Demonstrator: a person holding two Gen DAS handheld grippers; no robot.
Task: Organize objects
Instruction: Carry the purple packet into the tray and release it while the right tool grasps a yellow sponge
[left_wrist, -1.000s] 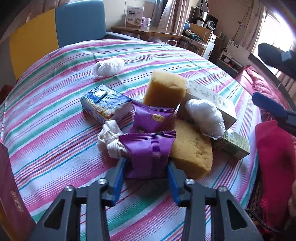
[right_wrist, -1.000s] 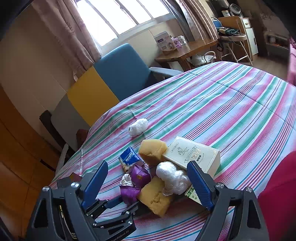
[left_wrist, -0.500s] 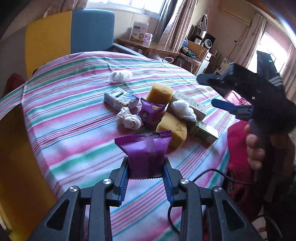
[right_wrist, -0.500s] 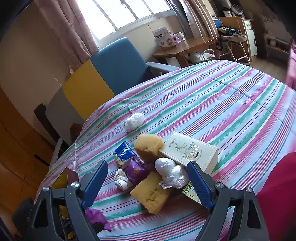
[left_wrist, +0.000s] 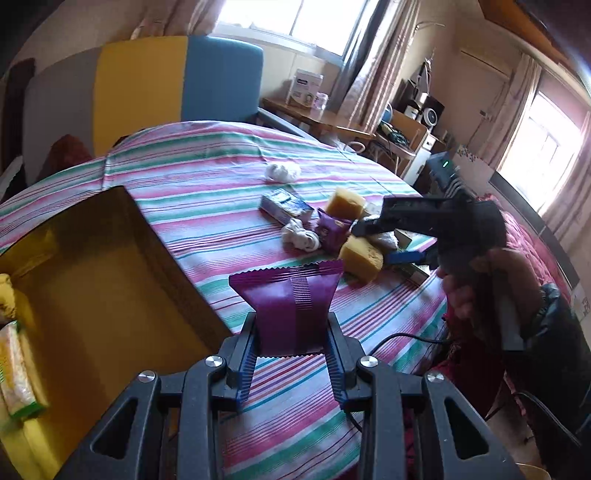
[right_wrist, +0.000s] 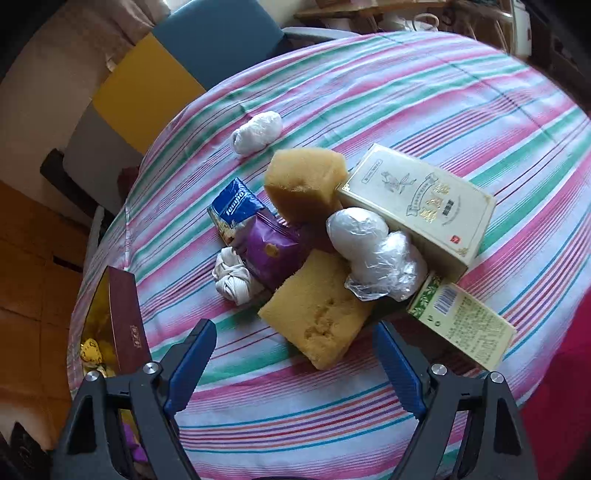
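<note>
A: What's the biggest thing in view?

B: The round bench (left_wrist: 184, 173) under its striped cloth. At its edge stands the open box (left_wrist: 110, 288), yellow inside, with a couple of things already lying in it.

A: And the pile?

B: Well away from the box, toward the middle of the bench: a pale carton (right_wrist: 417, 203), two sponges, the near sponge (right_wrist: 317, 310) being farthest from the box, a wrapped white bundle (right_wrist: 373, 251), a blue tissue pack (right_wrist: 236, 203) and a knotted white cloth (right_wrist: 232, 277).

A: Which step is in hand?

B: I'd judge one item is being carried to the box. The left gripper (left_wrist: 291, 350) has its jaws narrow and clamped on both sides of a purple snack packet (left_wrist: 291, 306), lifted clear of the cloth, just beside the box's near wall but not yet over the opening.

A: So what next?

B: It looks as though the packet needs swinging over the wall, then letting go above the yellow floor.

A: The other hand?

B: The right gripper (right_wrist: 295, 362) has its jaws wide with nothing between them, tilted down over the pile; the near sponge lies just ahead of the gap, untouched. A second purple packet (right_wrist: 269, 251) lies in the pile, on its box side.
</note>
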